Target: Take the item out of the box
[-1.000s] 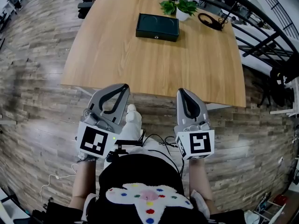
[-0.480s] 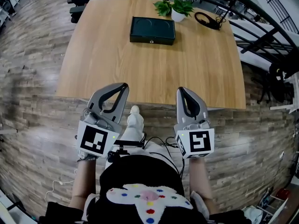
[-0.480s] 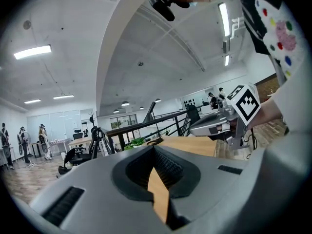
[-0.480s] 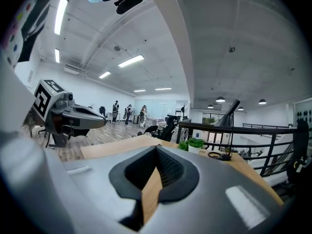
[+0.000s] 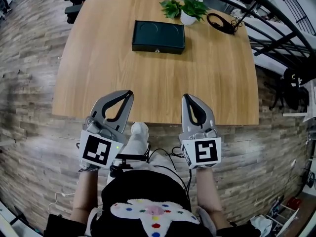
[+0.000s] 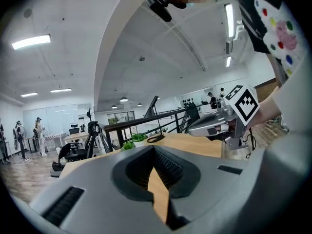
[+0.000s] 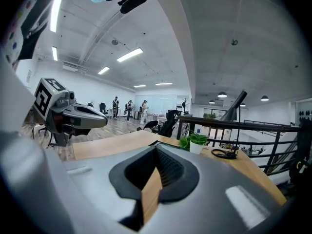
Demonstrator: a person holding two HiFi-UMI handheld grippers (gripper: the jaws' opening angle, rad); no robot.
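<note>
A dark green flat box lies closed on the far half of the wooden table. Both grippers hover at the table's near edge, well short of the box. My left gripper is shut and holds nothing; its jaws meet in the left gripper view. On the other side, my right gripper is also shut and empty. Each gripper shows in the other's view: the right gripper and the left gripper. What is inside the box is hidden.
A small potted plant stands behind the box at the table's far edge, with a coiled black cable to its right. A black railing runs along the right. Wooden floor surrounds the table.
Both grippers have moved forward to the table's near edge, side by side. The table and box sit closer in the head view. Both stay shut.
</note>
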